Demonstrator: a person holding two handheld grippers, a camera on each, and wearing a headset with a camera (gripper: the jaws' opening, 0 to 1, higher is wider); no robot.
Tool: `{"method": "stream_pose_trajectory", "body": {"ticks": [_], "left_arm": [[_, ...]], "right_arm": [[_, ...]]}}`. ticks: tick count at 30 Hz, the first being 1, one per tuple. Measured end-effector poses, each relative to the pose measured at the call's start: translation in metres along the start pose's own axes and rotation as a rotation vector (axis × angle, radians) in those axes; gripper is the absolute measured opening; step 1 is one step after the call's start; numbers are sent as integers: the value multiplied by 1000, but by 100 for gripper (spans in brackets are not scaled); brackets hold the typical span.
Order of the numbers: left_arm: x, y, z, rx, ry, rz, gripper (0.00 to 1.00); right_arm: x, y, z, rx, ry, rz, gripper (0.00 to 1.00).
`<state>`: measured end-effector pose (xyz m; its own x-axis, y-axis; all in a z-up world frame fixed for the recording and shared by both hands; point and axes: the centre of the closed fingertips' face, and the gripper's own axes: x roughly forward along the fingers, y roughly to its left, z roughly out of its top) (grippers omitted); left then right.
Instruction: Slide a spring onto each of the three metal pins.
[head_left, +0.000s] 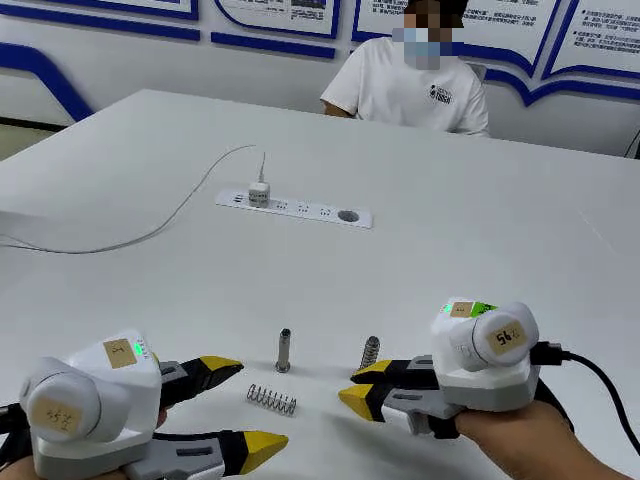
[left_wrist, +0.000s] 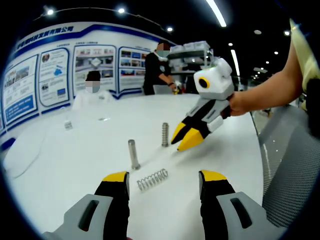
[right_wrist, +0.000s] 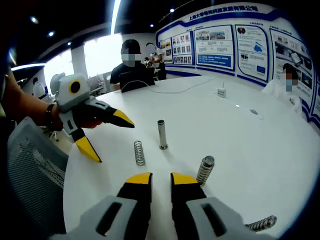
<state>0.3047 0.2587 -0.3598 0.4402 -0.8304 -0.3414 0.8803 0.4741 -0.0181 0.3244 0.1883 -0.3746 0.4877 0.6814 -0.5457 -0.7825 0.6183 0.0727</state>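
A bare metal pin (head_left: 284, 350) stands upright on the white table (head_left: 450, 230). To its right stands a second pin with a spring on it (head_left: 370, 351). A loose spring (head_left: 271, 399) lies in front of the bare pin. My left gripper (head_left: 245, 405) is open, its jaws wide, just left of that spring; from its own view the loose spring (left_wrist: 152, 179) lies right ahead of the jaws. My right gripper (head_left: 362, 386) is open by a narrow gap, empty, close in front of the sprung pin (right_wrist: 205, 169). Another spring (right_wrist: 261, 223) lies on the table at its right.
A white power strip (head_left: 295, 209) with a plugged charger (head_left: 259, 193) and a thin cable lies mid-table. A person in a white shirt (head_left: 410, 85) sits at the far edge. A mesh chair (right_wrist: 30, 175) stands beside the near table edge.
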Motion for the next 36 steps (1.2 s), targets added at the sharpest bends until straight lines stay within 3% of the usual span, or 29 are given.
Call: {"method": "stream_pose_trajectory", "body": {"ticks": [19,36], "left_arm": [[-1,-1,-1,0,2,-2,57],[-1,-1,-4,-6,7,-2,57]], "right_arm": [[35,31,3,-84,35,87,17],[52,36,-2,-119,64,102,16]]}}
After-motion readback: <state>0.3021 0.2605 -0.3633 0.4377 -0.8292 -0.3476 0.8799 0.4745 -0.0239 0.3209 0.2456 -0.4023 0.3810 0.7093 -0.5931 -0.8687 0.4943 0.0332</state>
